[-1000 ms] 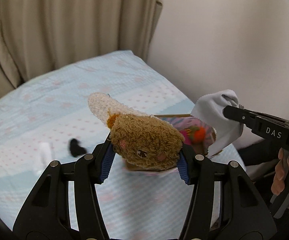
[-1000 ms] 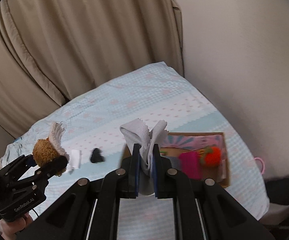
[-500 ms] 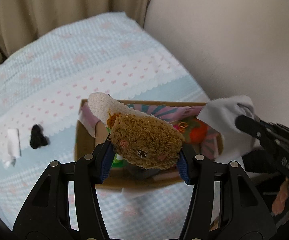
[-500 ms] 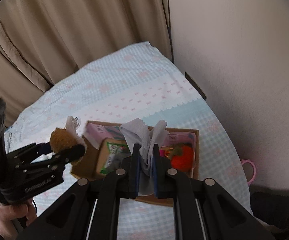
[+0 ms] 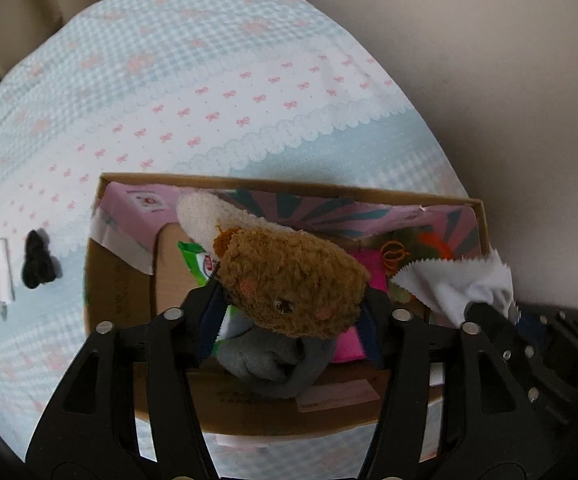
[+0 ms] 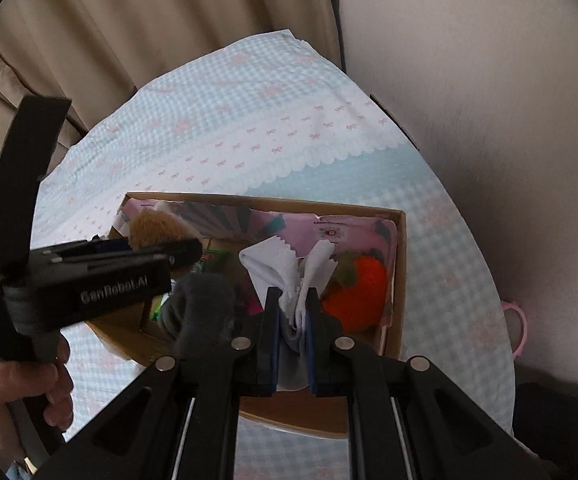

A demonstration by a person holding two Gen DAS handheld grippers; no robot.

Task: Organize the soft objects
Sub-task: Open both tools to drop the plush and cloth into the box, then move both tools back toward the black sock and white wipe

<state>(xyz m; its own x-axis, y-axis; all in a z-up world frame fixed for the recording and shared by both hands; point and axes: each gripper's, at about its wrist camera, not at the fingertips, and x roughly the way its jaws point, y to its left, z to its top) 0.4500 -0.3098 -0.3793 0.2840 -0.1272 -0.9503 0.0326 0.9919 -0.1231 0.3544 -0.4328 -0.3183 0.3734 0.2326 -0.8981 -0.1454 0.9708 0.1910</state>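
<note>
My left gripper [image 5: 291,308] is clamped on a brown plush toy [image 5: 293,280] with a cream ear, hanging right over the cardboard box [image 5: 289,190]. My right gripper [image 6: 292,312] is pinched shut on a white cloth [image 6: 289,272], also above the box, next to an orange-red plush [image 6: 355,292]. The left tool's side reads "GenRobot.AI". A grey sock [image 5: 277,364] sits inside, and a small black thing [image 5: 37,266] lies out on the blue checked bedspread [image 5: 209,60].
</note>
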